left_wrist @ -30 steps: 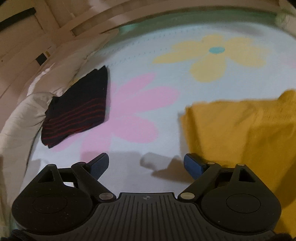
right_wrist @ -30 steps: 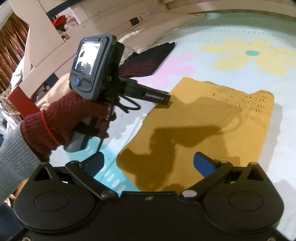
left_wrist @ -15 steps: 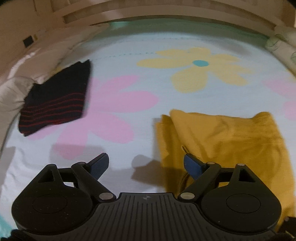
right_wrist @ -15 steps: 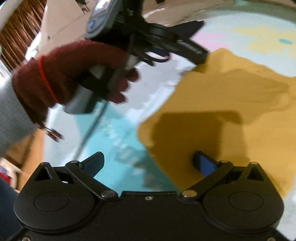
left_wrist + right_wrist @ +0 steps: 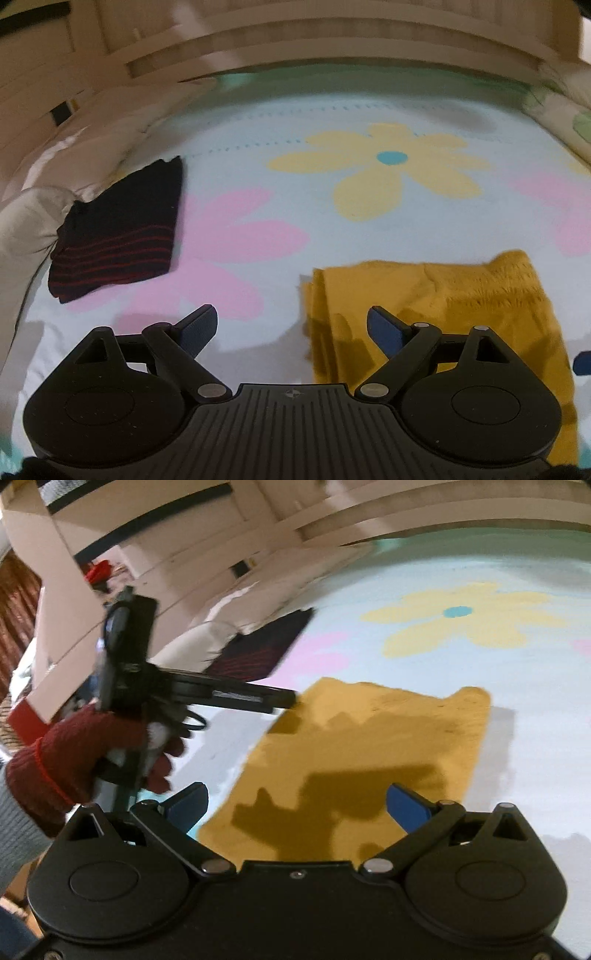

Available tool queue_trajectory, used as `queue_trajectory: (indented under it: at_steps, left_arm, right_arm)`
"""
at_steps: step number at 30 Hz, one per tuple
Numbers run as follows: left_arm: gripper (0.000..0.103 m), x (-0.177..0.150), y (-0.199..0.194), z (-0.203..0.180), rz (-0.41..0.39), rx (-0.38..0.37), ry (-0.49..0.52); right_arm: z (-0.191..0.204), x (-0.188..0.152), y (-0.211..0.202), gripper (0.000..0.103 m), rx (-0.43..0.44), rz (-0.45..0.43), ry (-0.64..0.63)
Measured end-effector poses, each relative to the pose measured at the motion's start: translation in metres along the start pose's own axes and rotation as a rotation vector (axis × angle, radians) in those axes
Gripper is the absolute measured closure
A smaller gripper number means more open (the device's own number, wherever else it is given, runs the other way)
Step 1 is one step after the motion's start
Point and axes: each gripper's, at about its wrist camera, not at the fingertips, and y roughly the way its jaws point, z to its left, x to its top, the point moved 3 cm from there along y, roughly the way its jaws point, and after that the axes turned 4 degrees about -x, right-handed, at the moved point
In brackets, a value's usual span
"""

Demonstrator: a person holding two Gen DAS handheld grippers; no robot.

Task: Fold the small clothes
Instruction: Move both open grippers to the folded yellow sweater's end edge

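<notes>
A mustard-yellow knit garment lies folded flat on the flowered sheet; in the right wrist view it fills the middle. My left gripper is open and empty, hovering over the garment's left edge, right finger above the cloth. It shows from the side in the right wrist view, held by a red-gloved hand, its tip at the garment's far left corner. My right gripper is open and empty above the garment's near edge. One blue fingertip of it shows at the right edge of the left wrist view.
A folded black garment with red stripes lies at the left by a white pillow; it also shows in the right wrist view. The wooden headboard runs along the back. A green-patterned pillow lies at the far right.
Both grippers stayed open and empty. The left gripper swung right, then pulled back a little from the yellow garment's left edge. The right gripper lifted and tilted back over the near edge.
</notes>
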Motion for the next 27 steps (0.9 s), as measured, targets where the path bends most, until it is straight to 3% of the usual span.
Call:
queue_trajectory:
  at_steps: [3, 6, 8, 10, 12, 17, 21, 25, 27]
  left_arm:
    - [0.014, -0.001, 0.003, -0.006, -0.018, -0.041, 0.005]
    - [0.014, -0.005, 0.013, -0.019, -0.008, -0.088, 0.033]
    - [0.014, -0.013, 0.026, -0.024, 0.058, -0.049, 0.065]
    - [0.006, -0.026, 0.038, -0.023, 0.096, 0.013, 0.108]
    - [0.002, -0.028, 0.038, -0.014, 0.089, -0.004, 0.059]
    - [0.004, -0.023, 0.027, 0.0, 0.106, -0.046, -0.005]
    - [0.004, -0.027, 0.007, 0.01, 0.112, -0.14, -0.072]
    - [0.004, -0.042, -0.014, 0.026, 0.117, -0.25, -0.228]
    - [0.004, -0.05, -0.026, 0.031, 0.118, -0.267, -0.274]
  right_arm:
    - [-0.001, -0.002, 0.004, 0.0, -0.037, -0.019, -0.013]
    - [0.001, -0.001, 0.007, 0.0, -0.003, -0.065, -0.025]
    - [0.0, -0.003, 0.018, 0.0, 0.018, -0.044, -0.014]
    - [-0.009, -0.009, 0.034, 0.0, -0.052, 0.019, 0.014]
    - [-0.017, -0.012, 0.034, 0.0, -0.061, 0.021, 0.045]
    - [-0.018, -0.002, 0.02, 0.0, -0.034, -0.012, 0.092]
    - [-0.024, 0.005, 0.0, 0.0, -0.022, -0.107, 0.143]
    - [-0.038, 0.01, -0.01, 0.0, -0.034, -0.168, 0.249]
    - [-0.045, 0.01, -0.013, 0.0, -0.043, -0.183, 0.293]
